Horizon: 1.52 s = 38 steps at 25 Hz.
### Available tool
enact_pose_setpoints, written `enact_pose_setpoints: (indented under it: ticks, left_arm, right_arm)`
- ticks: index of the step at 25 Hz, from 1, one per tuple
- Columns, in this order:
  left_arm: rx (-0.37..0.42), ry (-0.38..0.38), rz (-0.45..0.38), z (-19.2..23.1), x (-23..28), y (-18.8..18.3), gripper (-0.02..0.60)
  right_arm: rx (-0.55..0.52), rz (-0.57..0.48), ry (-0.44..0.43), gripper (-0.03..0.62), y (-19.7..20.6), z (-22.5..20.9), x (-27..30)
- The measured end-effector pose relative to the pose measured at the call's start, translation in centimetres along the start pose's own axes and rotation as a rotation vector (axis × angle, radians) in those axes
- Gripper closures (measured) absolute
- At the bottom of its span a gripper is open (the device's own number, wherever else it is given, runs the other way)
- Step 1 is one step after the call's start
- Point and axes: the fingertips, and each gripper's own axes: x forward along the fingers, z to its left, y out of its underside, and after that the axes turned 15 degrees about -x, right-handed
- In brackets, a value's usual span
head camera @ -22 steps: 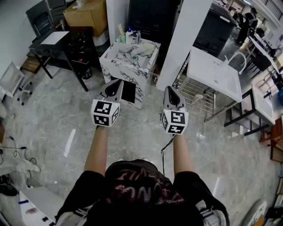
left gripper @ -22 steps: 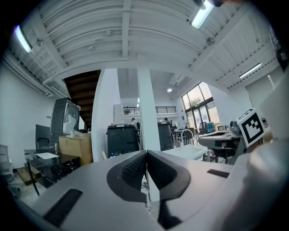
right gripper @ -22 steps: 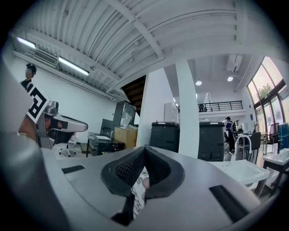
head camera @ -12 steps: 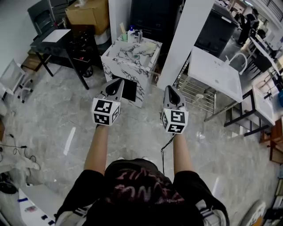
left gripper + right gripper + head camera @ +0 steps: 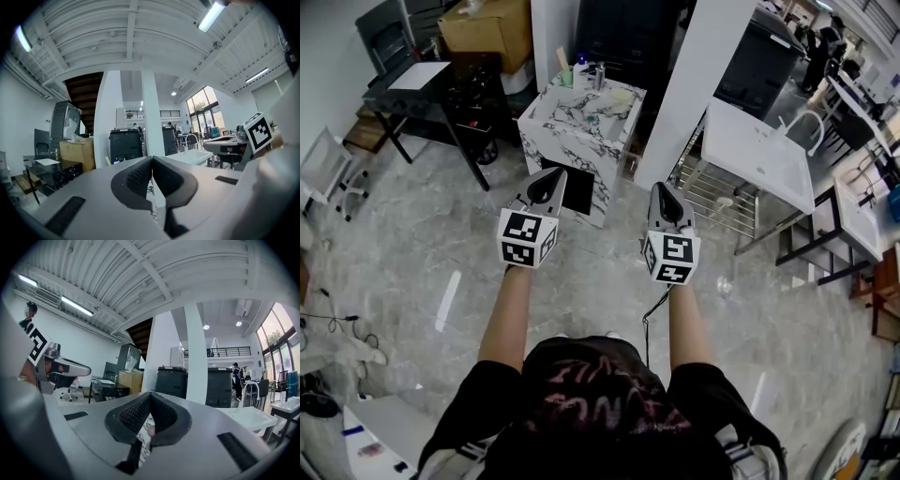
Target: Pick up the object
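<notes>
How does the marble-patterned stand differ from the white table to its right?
The marble-patterned stand is veined and boxy, reaching the floor; the white table is plain, on thin metal legs. The stand carries bottles; the table shows none. Both have pale flat tops.

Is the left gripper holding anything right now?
No: the left gripper view shows the left gripper with its jaws shut, pad against pad, and nothing between them.

Stand: we see a marble-patterned block on the floor.
On top: we see small bottles at its far edge.
</notes>
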Motion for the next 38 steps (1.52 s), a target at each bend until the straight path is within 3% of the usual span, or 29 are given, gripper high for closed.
enact_pose_setpoints:
  ticks: [10, 18, 28, 38]
  left_arm:
    - [0.01, 0.039, 0.021, 1.8, -1.6, 1.1, 0.565]
    - [-0.002, 0.053, 0.024, 2.9, 0.7, 1.6, 0.565]
    - [-0.005, 0.042, 0.063, 5.8, 7.2, 2.7, 0.565]
    - [-0.007, 0.016, 0.109, 8.9, 17.2, 3.8, 0.565]
  right_arm:
    - [-0.012, 0.004, 0.031, 0.58, -0.2, 3.1, -0.3]
    - [-0.009, 0.006, 0.038, 0.58, 0.5, 2.6, 1.8]
    - [0.0, 0.021, 0.019, 0.58, 2.8, 0.7, 8.5]
    - [0.025, 0.027, -0.003, 0.58, 6.4, -3.7, 18.3]
